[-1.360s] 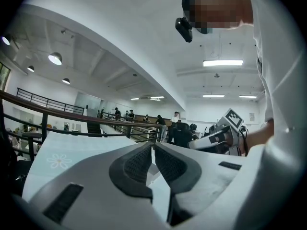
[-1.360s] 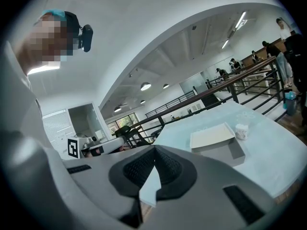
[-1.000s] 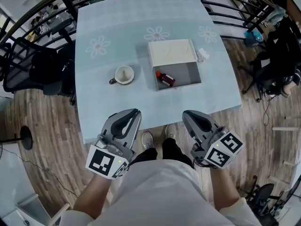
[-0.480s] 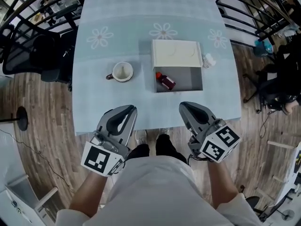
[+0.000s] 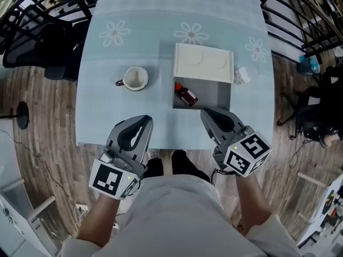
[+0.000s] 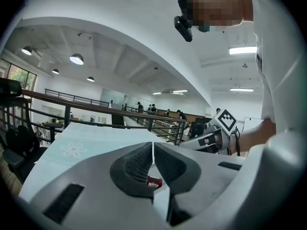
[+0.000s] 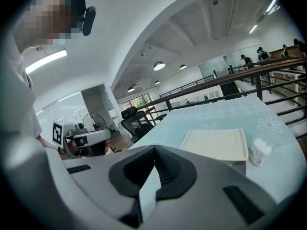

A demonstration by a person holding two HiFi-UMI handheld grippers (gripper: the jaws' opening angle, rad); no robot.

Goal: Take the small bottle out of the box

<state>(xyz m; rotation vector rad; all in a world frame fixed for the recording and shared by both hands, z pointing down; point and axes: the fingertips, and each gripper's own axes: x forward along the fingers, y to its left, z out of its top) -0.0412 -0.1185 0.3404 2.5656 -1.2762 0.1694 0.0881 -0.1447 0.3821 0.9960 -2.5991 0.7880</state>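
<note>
Just now the grey left gripper (image 5: 142, 121) and grey right gripper (image 5: 207, 113) hover at the near edge of the pale-blue-clothed desk (image 5: 104, 114), each with its jaws pressed together and empty. At the right gripper's eleven o'clock, the small dark-red bottle (image 5: 187, 95) lies inside the open grey box (image 5: 222, 96). A white ceramic mug (image 5: 134, 78) stands at the box's nine o'clock.

At lower centre the right gripper (image 7: 154, 148) hides the open half of the box (image 7: 216, 145); the small bottle (image 6: 154, 181) shows only as a red sliver.

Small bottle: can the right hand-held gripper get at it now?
Probably yes: the box is uncovered over the small bottle, and the right hand-held gripper is near, though shut.
</note>
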